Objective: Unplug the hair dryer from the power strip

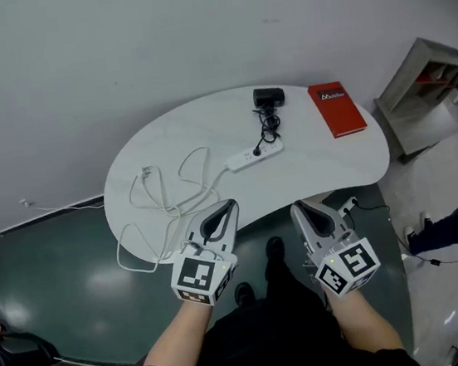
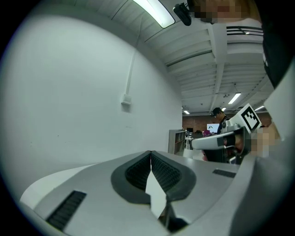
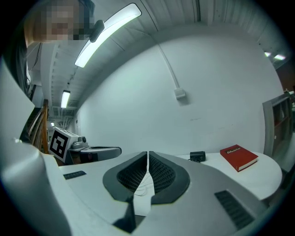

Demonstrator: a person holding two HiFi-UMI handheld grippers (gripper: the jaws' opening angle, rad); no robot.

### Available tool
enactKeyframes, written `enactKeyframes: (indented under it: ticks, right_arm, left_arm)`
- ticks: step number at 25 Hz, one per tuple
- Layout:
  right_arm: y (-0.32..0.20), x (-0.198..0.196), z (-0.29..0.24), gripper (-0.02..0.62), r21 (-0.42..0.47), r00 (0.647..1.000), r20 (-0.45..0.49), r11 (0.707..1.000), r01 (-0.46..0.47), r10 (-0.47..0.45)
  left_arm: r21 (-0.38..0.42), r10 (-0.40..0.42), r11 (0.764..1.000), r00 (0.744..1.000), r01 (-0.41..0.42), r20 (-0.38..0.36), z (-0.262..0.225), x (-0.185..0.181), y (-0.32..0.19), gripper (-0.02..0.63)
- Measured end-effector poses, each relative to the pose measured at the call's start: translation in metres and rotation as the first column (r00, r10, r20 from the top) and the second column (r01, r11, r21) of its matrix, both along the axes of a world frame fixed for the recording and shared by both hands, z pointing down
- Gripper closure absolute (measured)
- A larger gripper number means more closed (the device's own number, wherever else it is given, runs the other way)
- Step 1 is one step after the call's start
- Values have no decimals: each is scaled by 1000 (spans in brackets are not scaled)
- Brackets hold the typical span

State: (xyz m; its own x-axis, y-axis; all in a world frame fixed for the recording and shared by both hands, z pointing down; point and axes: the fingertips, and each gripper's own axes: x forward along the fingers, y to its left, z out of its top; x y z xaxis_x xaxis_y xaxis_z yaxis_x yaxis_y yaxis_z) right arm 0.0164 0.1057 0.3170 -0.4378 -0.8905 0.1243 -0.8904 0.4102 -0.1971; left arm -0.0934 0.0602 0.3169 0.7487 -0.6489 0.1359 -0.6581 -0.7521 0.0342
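Note:
A black hair dryer [image 1: 268, 96] lies at the far side of the white table [image 1: 352, 162]. Its black cord runs to a plug [image 1: 257, 151] seated in the white power strip [image 1: 255, 155] at mid-table. Both grippers hover over the near table edge, short of the strip. My left gripper [image 1: 230, 204] is shut with nothing in it, its ribbed pads [image 2: 138, 173] meeting. My right gripper [image 1: 296, 206] is likewise shut and empty. The right gripper view [image 3: 147, 153] shows the hair dryer [image 3: 198, 156] far ahead. The left gripper view [image 2: 150, 152] faces the wall.
The strip's white cable [image 1: 171, 190] loops over the table's left part and hangs off its edge. A red book [image 1: 337, 108] lies at the table's far right. A grey shelf unit [image 1: 426, 89] stands at right, with a person [image 1: 452, 228] near it.

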Motion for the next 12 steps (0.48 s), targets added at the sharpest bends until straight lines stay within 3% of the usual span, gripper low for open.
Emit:
enactKeyframes:
  ticks: [4,12]
  right_arm:
    - [-43,27,9,558,-5,1000,13,1000,26,-26]
    - [-133,64,14,558,-6,987,31,987,158,-158]
  left_arm:
    - [-12,-22,1000,1000,22,4,8,23,-35,598]
    - [-26,-143,989,989,144,36,17,62,-115,598]
